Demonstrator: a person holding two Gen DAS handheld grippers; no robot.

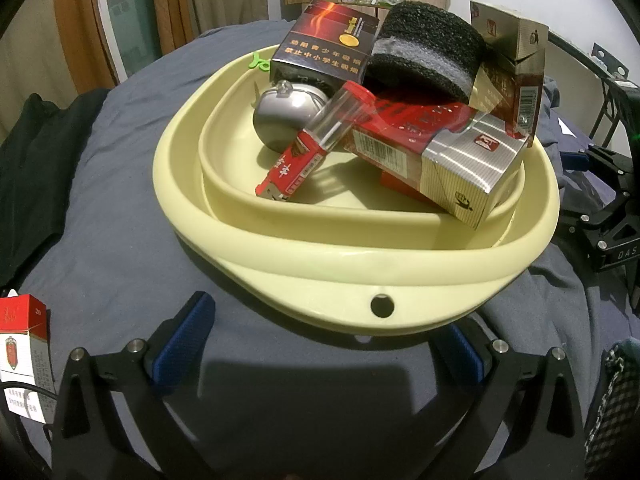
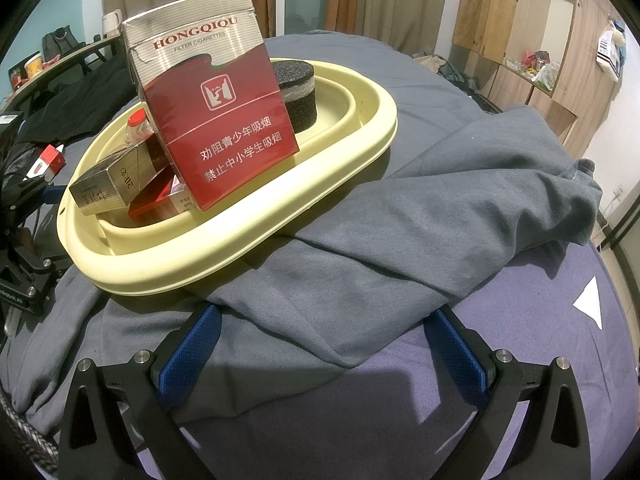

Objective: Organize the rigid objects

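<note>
A cream basin (image 1: 280, 248) sits on the blue-grey bedding, piled with rigid items. In it are a dark cigarette box (image 1: 324, 48), a black foam roll (image 1: 424, 52), a silver round bell-like object (image 1: 284, 116), a clear tube with a red cap (image 1: 340, 116), a small red box (image 1: 288, 172) and a silver-and-red pack (image 1: 452, 160). My left gripper (image 1: 326, 320) is open just short of the basin's near rim, holding nothing. In the right wrist view a large red pack (image 2: 212, 120) stands upright in the basin (image 2: 240, 240). My right gripper (image 2: 324, 320) is open over grey cloth, empty.
A red-and-white pack (image 1: 24, 352) lies loose on the bed left of my left gripper, seen again as a pack (image 2: 50, 162) in the right wrist view. A rumpled grey garment (image 2: 440, 200) lies beside the basin. A white paper scrap (image 2: 590, 304) lies at the right. Dark clothing (image 1: 36, 152) sits at the bed's left.
</note>
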